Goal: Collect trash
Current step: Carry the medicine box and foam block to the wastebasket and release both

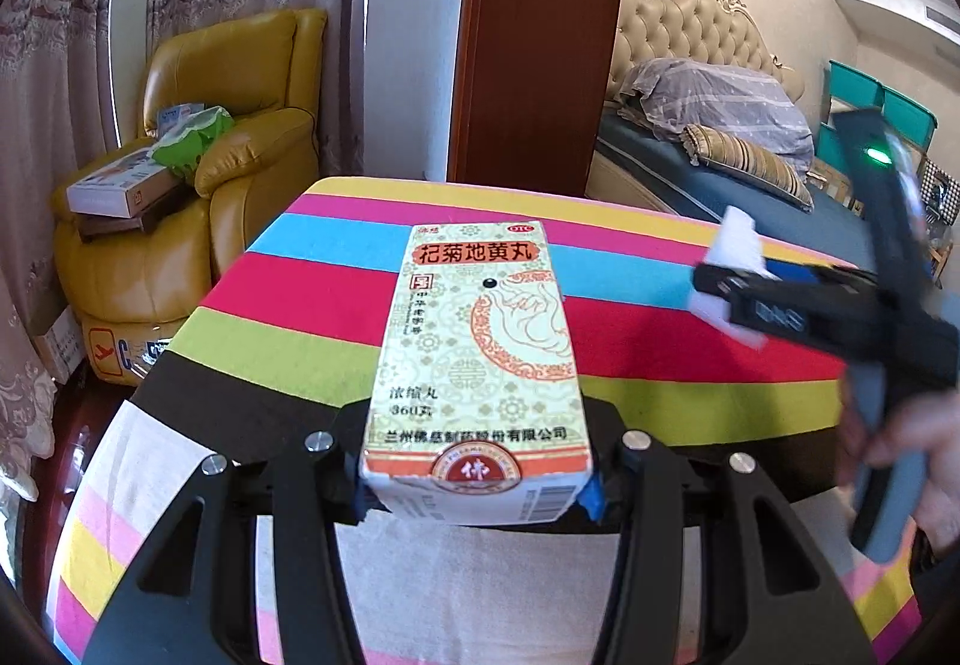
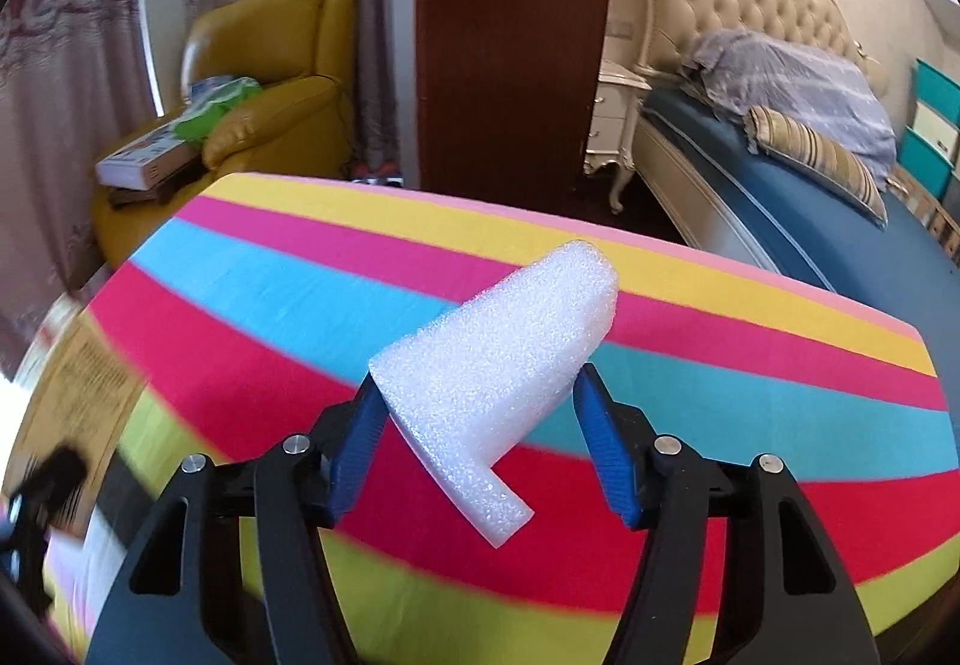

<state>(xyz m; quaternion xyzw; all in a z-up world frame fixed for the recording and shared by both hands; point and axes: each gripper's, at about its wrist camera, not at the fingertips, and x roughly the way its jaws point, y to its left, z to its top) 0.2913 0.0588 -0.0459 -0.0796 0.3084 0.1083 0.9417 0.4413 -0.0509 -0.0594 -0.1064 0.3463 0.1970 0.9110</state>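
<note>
A green and cream medicine box [image 1: 480,341] with red print sticks out forward from my left gripper [image 1: 477,497], which is shut on its near end above the striped tablecloth [image 1: 288,299]. A white L-shaped foam piece [image 2: 492,365] sits between the blue pads [image 2: 360,437] of my right gripper [image 2: 474,425], and both pads press its sides. In the left wrist view the right gripper [image 1: 726,293] is at the right over the cloth, blurred, with the foam [image 1: 735,245] in its jaws. The box [image 2: 78,395] shows blurred at the left edge of the right wrist view.
The colourful striped cloth [image 2: 750,383] covers the table. Behind it stand a yellow armchair [image 1: 240,125] piled with boxes and a green bag, a brown wooden panel [image 1: 534,35], and a bed [image 1: 720,167] with pillows. A hand [image 1: 900,443] holds the right gripper.
</note>
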